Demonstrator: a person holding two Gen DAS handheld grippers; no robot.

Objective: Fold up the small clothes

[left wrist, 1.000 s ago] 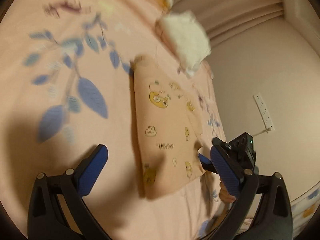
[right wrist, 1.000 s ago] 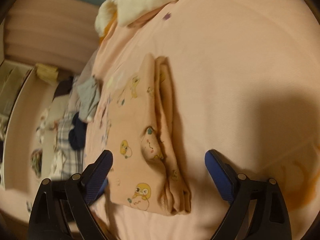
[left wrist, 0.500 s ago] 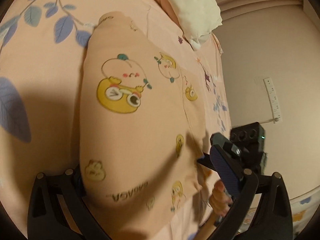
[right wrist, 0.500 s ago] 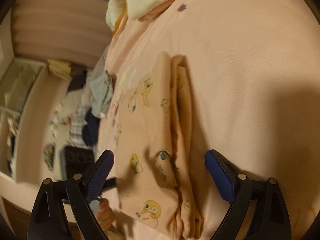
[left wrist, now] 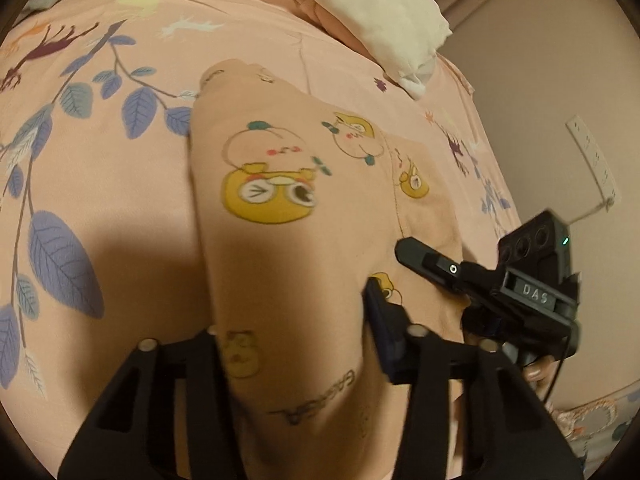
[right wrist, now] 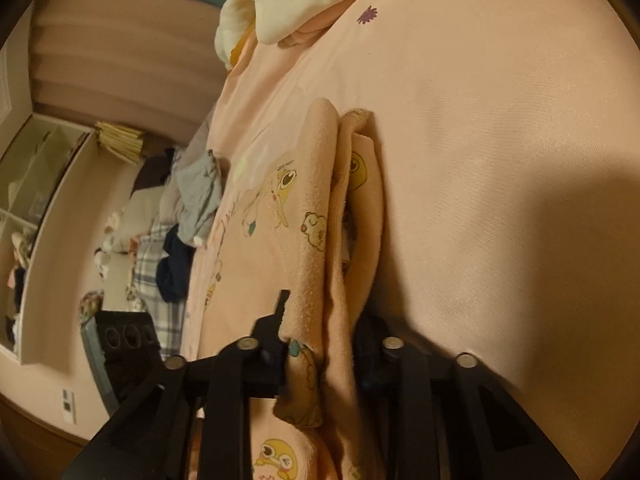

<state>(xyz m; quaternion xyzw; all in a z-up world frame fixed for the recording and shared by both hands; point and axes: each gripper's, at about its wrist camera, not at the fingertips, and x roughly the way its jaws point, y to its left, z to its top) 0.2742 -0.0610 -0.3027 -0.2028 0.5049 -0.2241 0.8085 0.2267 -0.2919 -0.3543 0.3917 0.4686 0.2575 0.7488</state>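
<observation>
A small peach garment with yellow cartoon prints lies folded lengthwise on a pink printed bedsheet. My left gripper is shut on its near end, the cloth bulging up between the fingers. My right gripper is shut on the stacked folded edge of the same garment at its near end. The right gripper also shows in the left wrist view, at the garment's right edge.
A white folded cloth lies on pink fabric at the far end of the bed. Beyond the bed's left edge lies a heap of clothes. A wall with a power strip lies to the right.
Both grippers came down onto the garment's near end and closed on it. They were open above it before.
</observation>
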